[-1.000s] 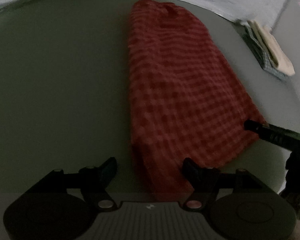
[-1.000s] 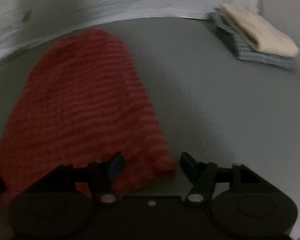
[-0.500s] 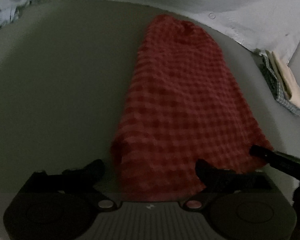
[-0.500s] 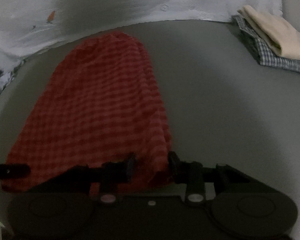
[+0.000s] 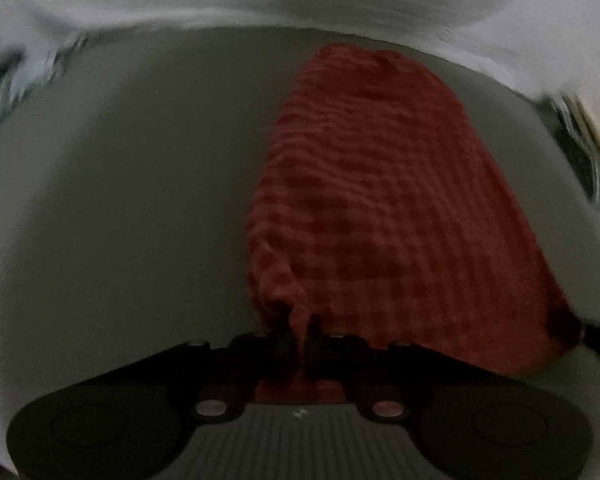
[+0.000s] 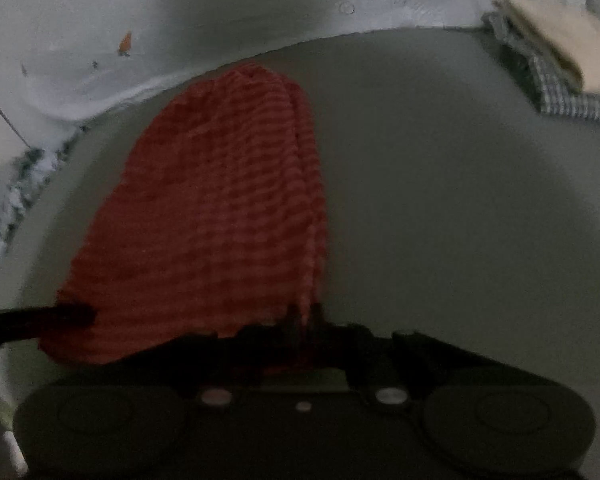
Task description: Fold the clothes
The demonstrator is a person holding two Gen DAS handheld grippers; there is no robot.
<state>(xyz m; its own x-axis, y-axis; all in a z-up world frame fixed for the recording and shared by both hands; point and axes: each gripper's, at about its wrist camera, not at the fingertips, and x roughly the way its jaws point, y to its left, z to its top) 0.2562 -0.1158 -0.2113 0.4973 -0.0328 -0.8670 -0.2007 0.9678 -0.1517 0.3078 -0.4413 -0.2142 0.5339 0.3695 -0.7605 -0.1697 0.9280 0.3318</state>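
The red checked garment (image 5: 384, 208) lies on the grey table (image 5: 120, 200) as a long narrow strip, already folded lengthwise: the right wrist view shows several layered edges stacked along its right side (image 6: 312, 208). So the side folds look done, and what seems left is the crosswise fold that brings the near end over toward the far end, then setting the bundle aside.

The left gripper (image 5: 298, 342) has its jaws clenched on the garment's near left corner, with a pinch of cloth bunched between them. The right gripper (image 6: 302, 320) is likewise clamped on the near right corner, where the layered edges gather into the jaws. Each gripper's dark finger shows at the edge of the other's view, so both hold the same near hem.

The garment's long axis runs straight away from the grippers, its near end wide at the jaws and its rounded far end pointing toward the pale blue-white sheet (image 6: 180, 32) that borders the table's far side. A finished stack, a cream piece on a blue checked one (image 6: 556, 52), sits well to the right of the garment, near that sheet. Both views are dim and blurred.
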